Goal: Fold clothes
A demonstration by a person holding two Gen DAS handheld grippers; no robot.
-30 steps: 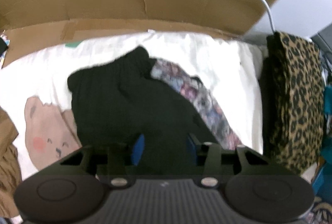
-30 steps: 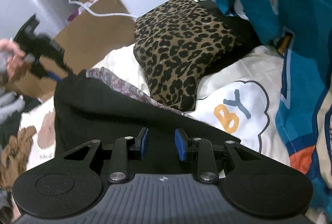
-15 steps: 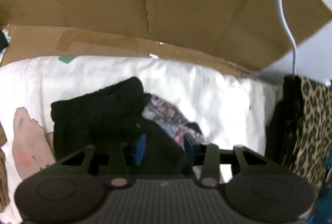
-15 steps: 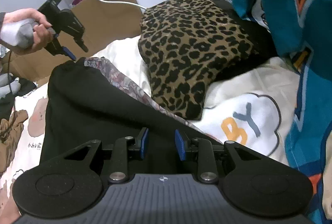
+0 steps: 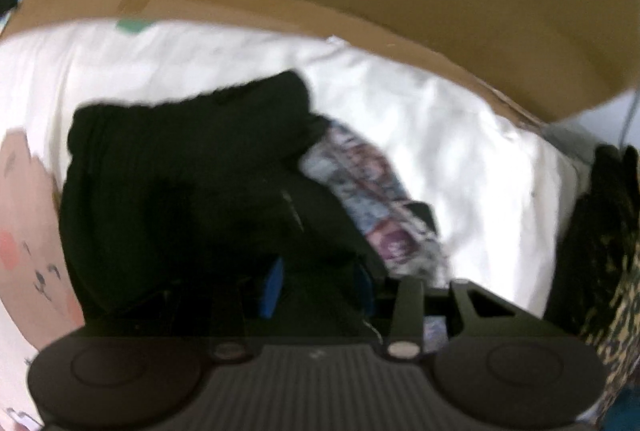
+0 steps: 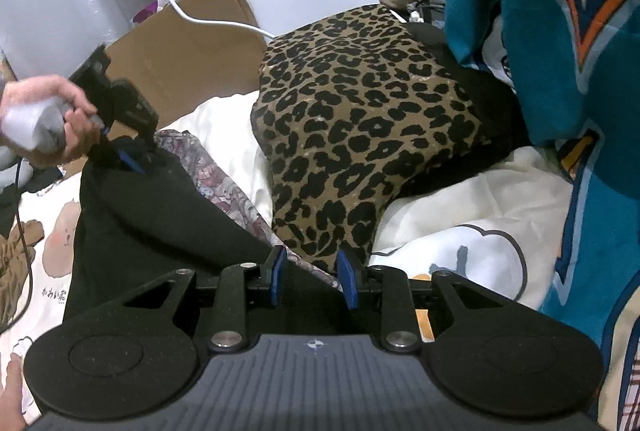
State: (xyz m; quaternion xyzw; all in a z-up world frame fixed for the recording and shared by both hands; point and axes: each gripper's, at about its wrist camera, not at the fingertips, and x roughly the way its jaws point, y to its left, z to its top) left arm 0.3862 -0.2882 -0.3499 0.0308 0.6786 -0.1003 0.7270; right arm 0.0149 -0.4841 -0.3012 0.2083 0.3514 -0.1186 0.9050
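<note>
A black garment [image 5: 180, 191] lies across a white cartoon-print sheet [image 5: 460, 151], over a floral patterned piece [image 5: 372, 199]. My left gripper [image 5: 320, 289] has black cloth between its blue pads. In the right wrist view a hand [image 6: 60, 123] holds that left gripper [image 6: 128, 157], which pinches the far end of the black garment [image 6: 160, 223] into a raised peak. My right gripper [image 6: 312, 279] is shut on the near edge of the same garment, beside the floral piece [image 6: 224, 187]. The cloth runs stretched between the two grippers.
A folded leopard-print garment [image 6: 360, 119] lies to the right on the sheet [image 6: 460, 231], and teal patterned fabric [image 6: 560, 31] hangs at far right. Flattened cardboard [image 6: 188, 63] with a white cable [image 6: 208, 19] stands behind the bed. A brown garment [image 6: 12, 271] sits at left.
My left gripper has swung up toward the cardboard and come back down with the garment's far end. The right gripper has kept its hold and shifted slightly toward the leopard-print garment.
</note>
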